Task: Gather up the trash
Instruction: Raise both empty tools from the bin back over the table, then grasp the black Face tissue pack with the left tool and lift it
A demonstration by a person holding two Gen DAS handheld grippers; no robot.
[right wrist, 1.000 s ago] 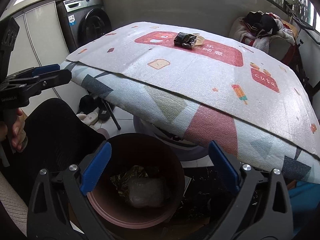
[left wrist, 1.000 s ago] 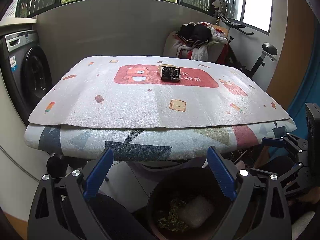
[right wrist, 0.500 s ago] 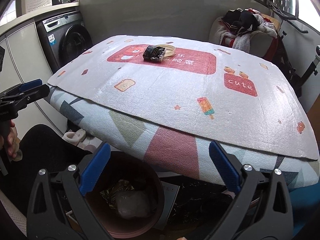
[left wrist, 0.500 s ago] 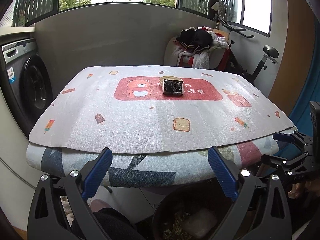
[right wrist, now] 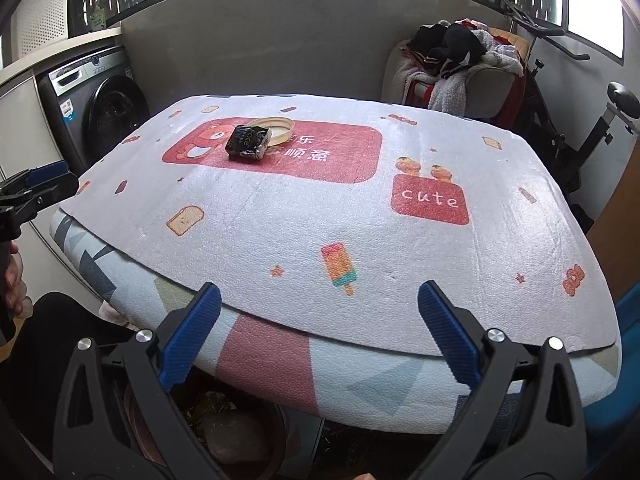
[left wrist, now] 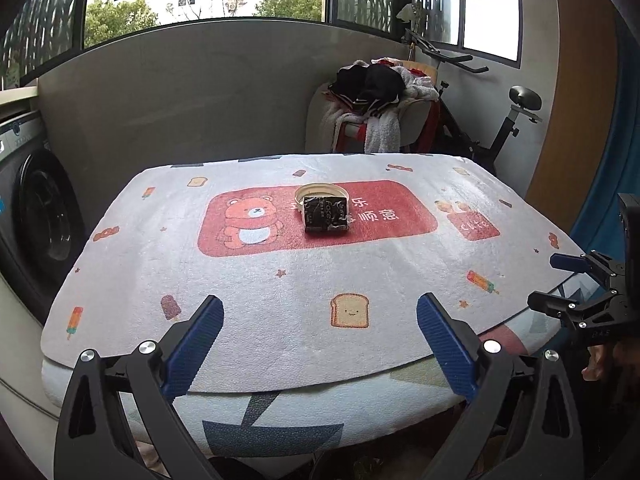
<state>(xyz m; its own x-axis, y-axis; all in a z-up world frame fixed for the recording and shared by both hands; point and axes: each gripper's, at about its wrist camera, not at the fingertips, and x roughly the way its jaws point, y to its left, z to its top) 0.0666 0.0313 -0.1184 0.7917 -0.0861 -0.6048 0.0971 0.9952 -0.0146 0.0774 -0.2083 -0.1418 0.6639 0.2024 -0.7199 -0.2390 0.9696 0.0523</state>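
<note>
Holding: your left gripper (left wrist: 320, 336) and right gripper (right wrist: 320, 332), both spread wide, empty, above the table's near edge.
Trash: black wrapper (left wrist: 325, 213) on the mat's (left wrist: 280, 280) red panel, touching a round lid (right wrist: 274, 127).
Bin: brown bin (right wrist: 240, 440) under the table, partly hidden.

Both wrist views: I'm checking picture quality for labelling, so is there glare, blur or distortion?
Left wrist view: window blown out white, table edge bowed by the fisheye, black packet sharp. Right wrist view: same curving, soft even daylight, packet readable.
</note>
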